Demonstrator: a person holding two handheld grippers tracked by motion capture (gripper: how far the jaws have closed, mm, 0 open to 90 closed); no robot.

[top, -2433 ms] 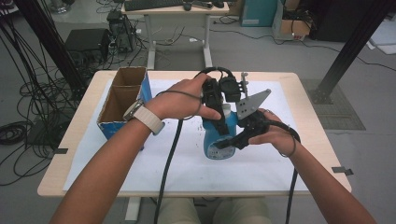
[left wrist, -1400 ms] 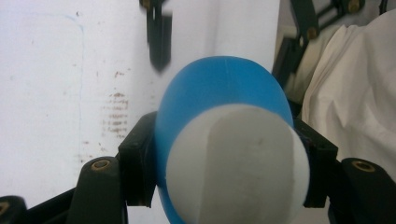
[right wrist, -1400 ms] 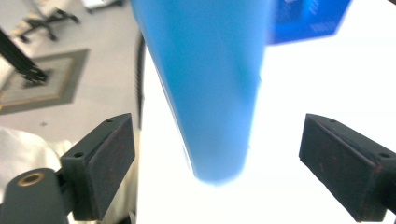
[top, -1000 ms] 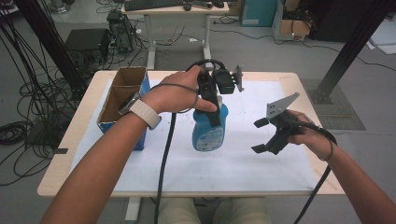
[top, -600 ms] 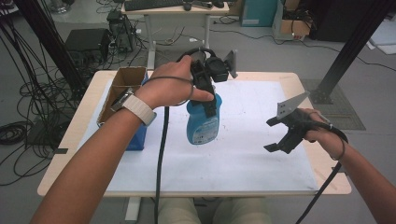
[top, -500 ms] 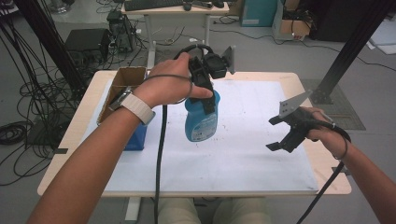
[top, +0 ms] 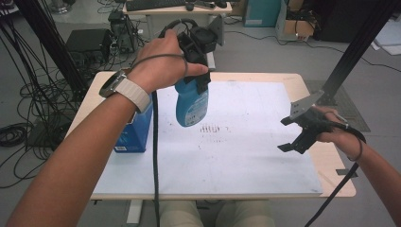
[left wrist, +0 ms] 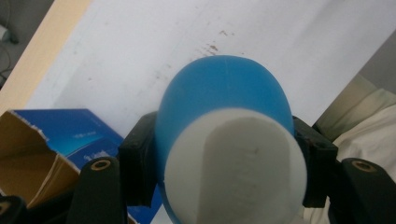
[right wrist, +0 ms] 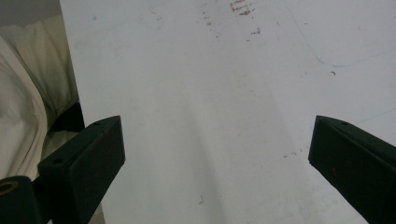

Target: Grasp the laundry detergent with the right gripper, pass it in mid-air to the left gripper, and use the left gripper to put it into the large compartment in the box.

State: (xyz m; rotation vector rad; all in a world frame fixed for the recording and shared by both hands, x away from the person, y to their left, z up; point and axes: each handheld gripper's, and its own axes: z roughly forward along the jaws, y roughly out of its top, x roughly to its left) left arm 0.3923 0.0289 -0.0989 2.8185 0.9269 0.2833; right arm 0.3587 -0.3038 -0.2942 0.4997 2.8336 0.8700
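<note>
In the high view, the near edge of the table (top: 340, 191) runs across the lower part of the frame, and a white sheet (top: 246, 156) covers most of the top, leaving bare wood strips along the left, right and far edges. The lower centre and lower right of the sheet carry nothing, so this zone offers the widest open room. The right gripper (top: 293, 134) sits at the right of the frame, above the sheet's right edge; its jaws stand wide apart and hold nothing. In the right gripper view, the two black jaws rise from the bottom corners with bare white sheet between them. At the left centre of the frame, one blue box (top: 137, 127) stands on the table near the left edge, its top flaps open as seen in the left gripper view (left wrist: 51, 140). Just right of the box, the left gripper (top: 201, 75) is clamped on the neck of one blue bottle (top: 191, 104), which hangs lifted above the sheet in the upper centre of the frame, clear of the box. In the left gripper view, the bottle (left wrist: 224, 112) is pressed between both jaws. Count: one table, one sheet, one box, one bottle, two grippers.
</note>
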